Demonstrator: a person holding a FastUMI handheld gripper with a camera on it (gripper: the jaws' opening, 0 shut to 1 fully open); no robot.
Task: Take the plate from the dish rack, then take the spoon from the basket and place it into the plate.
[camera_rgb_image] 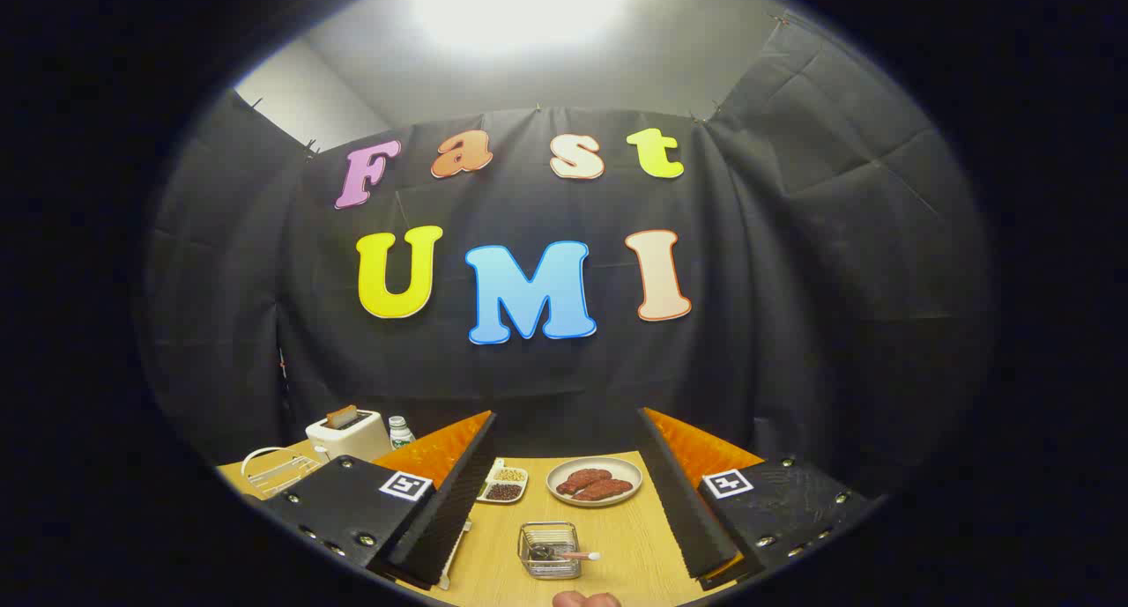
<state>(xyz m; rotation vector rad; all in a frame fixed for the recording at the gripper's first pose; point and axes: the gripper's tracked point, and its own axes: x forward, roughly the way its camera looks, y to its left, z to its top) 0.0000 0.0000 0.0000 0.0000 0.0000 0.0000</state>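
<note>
Well ahead and low between my fingers sits the basket (549, 550), a small wire box on the wooden table (617, 536). The spoon (568, 555) lies in it, dark bowl end down inside, pale handle tip poking out over the rim toward the right finger's side. I judge it light, stiff and thin: easy to lift, easy to let twist or slip. The free handle end looks like the place to pinch, across its narrow width, clear of the wire.

The dish rack (275, 469) stands off beyond the left finger, white wire, partly hidden by that finger. I cannot make out a plate in it from here. If one stands there, I'd expect it rigid, smooth and breakable; take it by the rim, squarely.

The gripper (564, 492) is spread wide, nothing between the fingers (441, 501), both held above the table.

Further out, beyond the fingertips: a plate with brown food (593, 482), and a small divided dish of beans (503, 484) just beside the left fingertip. Past the rack, a toaster (348, 433) and a bottle (401, 431) near the booth wall. Part of a hand (586, 599) shows nearest me.
</note>
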